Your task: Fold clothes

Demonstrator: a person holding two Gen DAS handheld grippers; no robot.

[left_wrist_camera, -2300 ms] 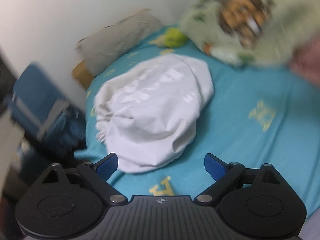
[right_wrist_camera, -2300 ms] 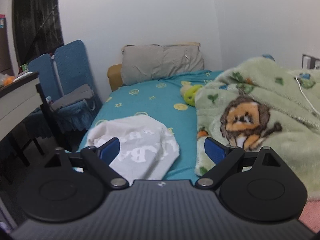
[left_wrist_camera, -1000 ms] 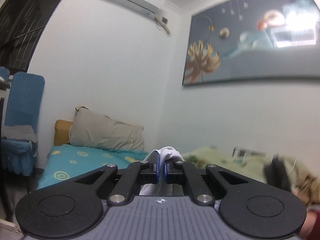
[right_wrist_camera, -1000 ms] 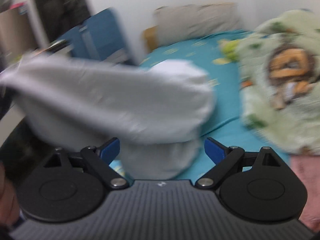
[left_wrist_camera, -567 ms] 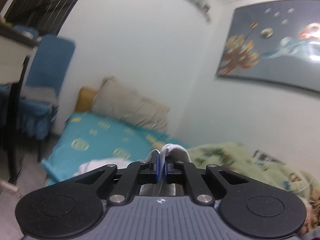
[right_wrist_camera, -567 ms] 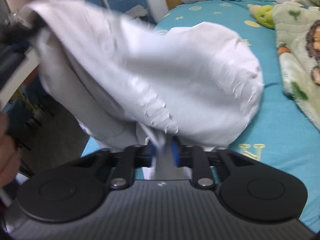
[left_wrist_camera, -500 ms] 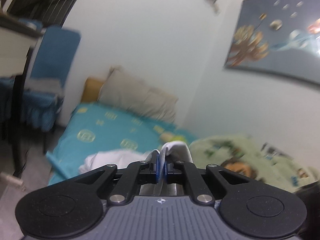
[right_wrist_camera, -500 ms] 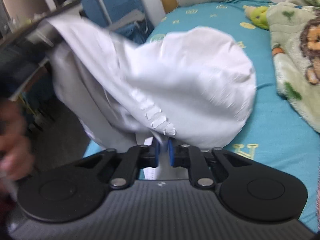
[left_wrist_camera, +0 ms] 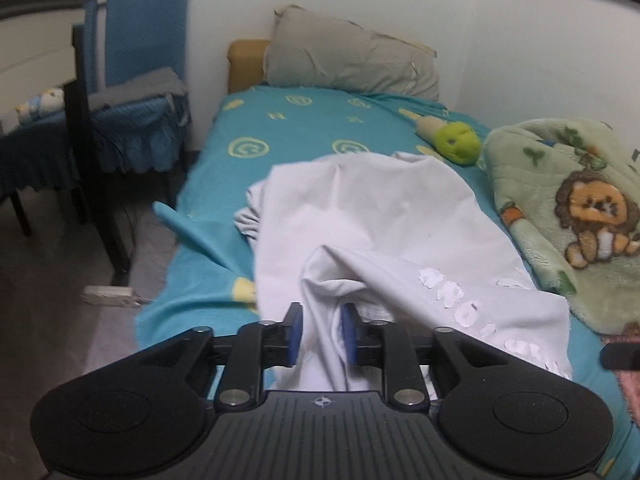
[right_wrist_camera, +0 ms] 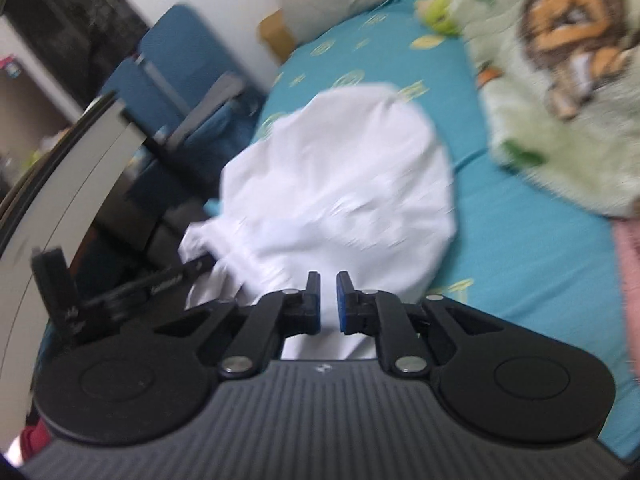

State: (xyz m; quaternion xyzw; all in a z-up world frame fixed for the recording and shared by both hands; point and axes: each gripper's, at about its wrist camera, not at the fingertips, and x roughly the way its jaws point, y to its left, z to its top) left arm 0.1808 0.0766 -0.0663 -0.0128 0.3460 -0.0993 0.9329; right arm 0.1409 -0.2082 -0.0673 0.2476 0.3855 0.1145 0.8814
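A white shirt with cracked white lettering lies spread on the teal bed sheet, one fold tented up toward me. My left gripper has its jaws a small gap apart, with that fold passing loosely between the blue pads. In the blurred right wrist view the same shirt is a rounded heap. My right gripper is pinched on its near edge, with only a narrow slit between the pads. The body of the left gripper shows at the shirt's left edge.
A green lion blanket covers the bed's right side, with a green plush toy and a grey pillow at the head. Blue chairs and a desk stand left of the bed. A power strip lies on the floor.
Both grippers have come down and laid the lifted shirt on the bed. The left camera has tipped from the wall to the bed, and the left jaws have widened around the fold.
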